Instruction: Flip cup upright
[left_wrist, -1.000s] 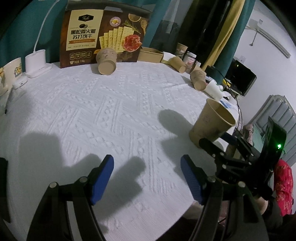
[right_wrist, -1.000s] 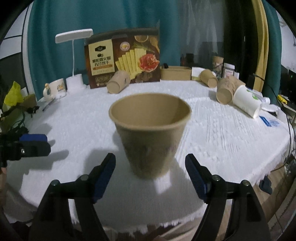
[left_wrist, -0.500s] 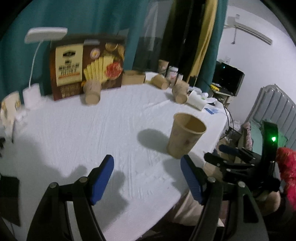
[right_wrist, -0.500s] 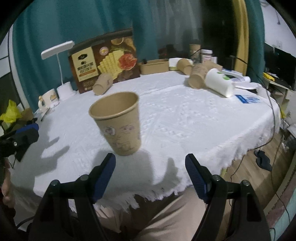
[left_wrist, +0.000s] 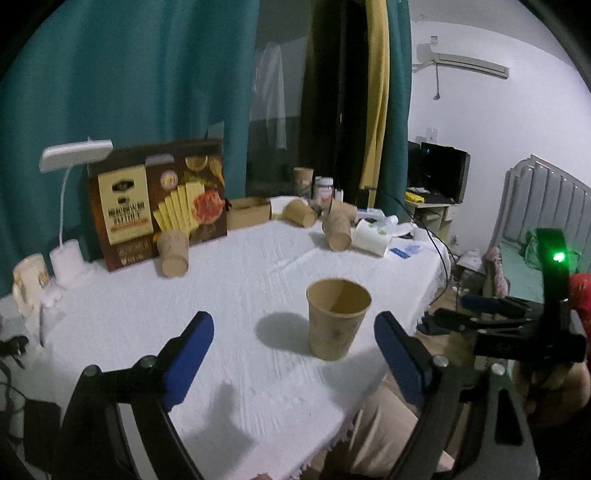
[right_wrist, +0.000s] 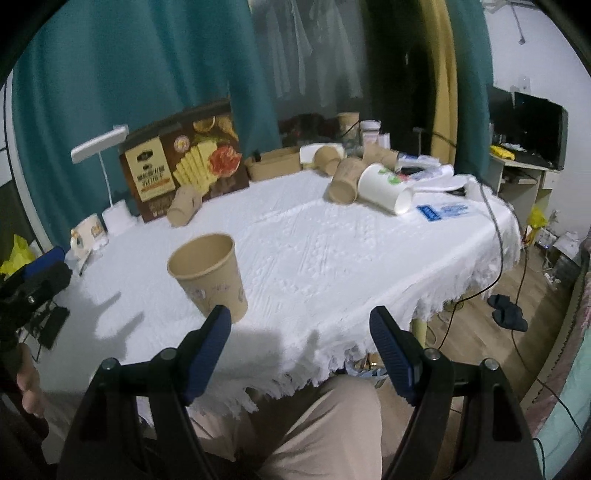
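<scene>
A brown paper cup (left_wrist: 338, 319) stands upright, mouth up, near the front edge of the white tablecloth (left_wrist: 236, 280); it also shows in the right wrist view (right_wrist: 208, 273). My left gripper (left_wrist: 293, 354) is open and empty, held back from the cup above the table's front. My right gripper (right_wrist: 299, 345) is open and empty, pulled back past the table edge over the person's lap, with the cup ahead and to its left. The right gripper also shows at the right of the left wrist view (left_wrist: 491, 314).
Several paper cups lie on their sides at the back: one by the cracker box (left_wrist: 171, 254), others at back right (right_wrist: 343, 181), with a white cup (right_wrist: 384, 188). A desk lamp (left_wrist: 70, 206), mug (left_wrist: 31, 275) and cable (right_wrist: 495, 221) are there.
Both grippers have drawn back and up from the upright cup. The right gripper, once close around the cup, is now off the table's edge.
</scene>
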